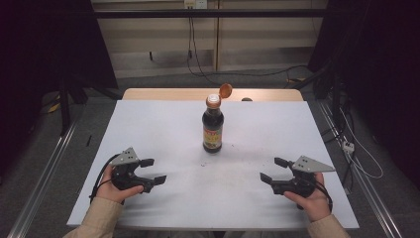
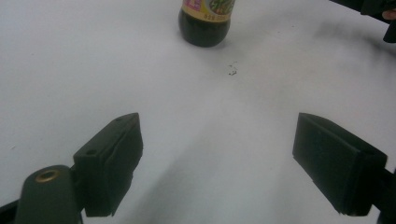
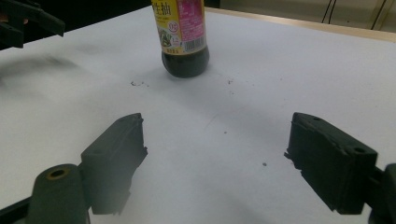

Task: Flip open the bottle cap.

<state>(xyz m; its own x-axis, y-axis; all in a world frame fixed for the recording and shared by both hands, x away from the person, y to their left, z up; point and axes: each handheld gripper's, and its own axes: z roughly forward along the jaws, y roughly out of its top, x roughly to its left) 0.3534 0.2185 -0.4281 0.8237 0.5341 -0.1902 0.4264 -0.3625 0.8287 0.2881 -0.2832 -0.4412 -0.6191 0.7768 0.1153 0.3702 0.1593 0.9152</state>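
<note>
One dark glass soy-sauce bottle w/ a yellow-red label point(image 1: 213, 127) stands upright mid-worktop, its orange flip cap point(image 1: 225, 90) hinged open & tilted back off the neck. White worktop point(image 1: 163, 124) around it is bare apart from a few dark specks just in front of the bottle. Left gripper point(image 1: 153, 170) sits near the front-left, fingers point(image 2: 109, 158) spread wide, nothing between them; right gripper point(image 1: 274, 169) front-right, fingers point(image 3: 114, 156) also apart & empty. Both are well apart from the bottle and aimed roughly at it.

Looks like the cap wants shutting, imo. To do it well: one gripper should clamp the body low on the label so it can't tip, the other press the cap down from behind the hinge, straight & gentle, approaching slowly.
</note>
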